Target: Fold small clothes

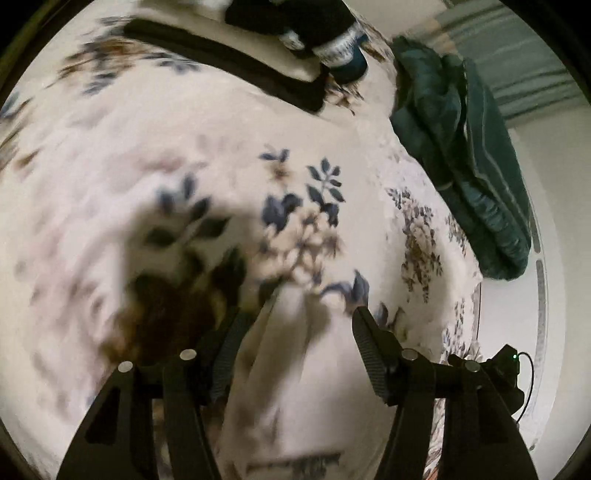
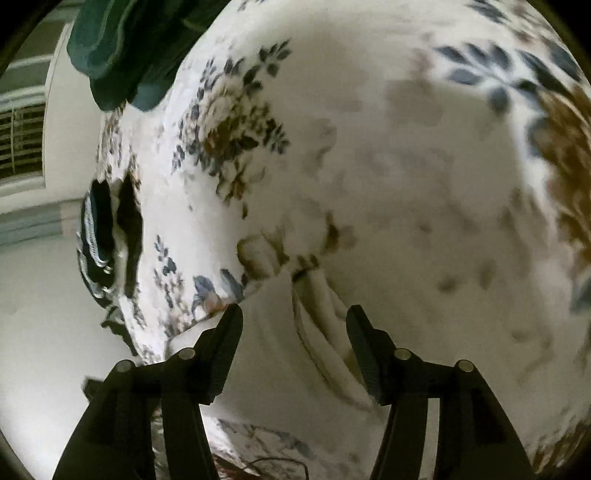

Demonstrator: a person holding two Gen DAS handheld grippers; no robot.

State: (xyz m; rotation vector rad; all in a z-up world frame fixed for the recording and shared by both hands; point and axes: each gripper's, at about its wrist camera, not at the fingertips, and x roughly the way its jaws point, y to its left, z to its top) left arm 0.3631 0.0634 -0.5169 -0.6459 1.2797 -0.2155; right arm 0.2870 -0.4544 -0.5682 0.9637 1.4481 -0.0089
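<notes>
Floral bedspread spread beneath and ahead of both claws. Window blinds far left of right claw, wall below them. Cable with green light just right of left claw.

White bedspread, blue-and-brown floral print; teal garment; black garment, white-patterned band.

I see a white garment lying rumpled on the floral bed; a teal garment sits bunched at the bed's edge, and dark folded clothes lie farther back.
</notes>
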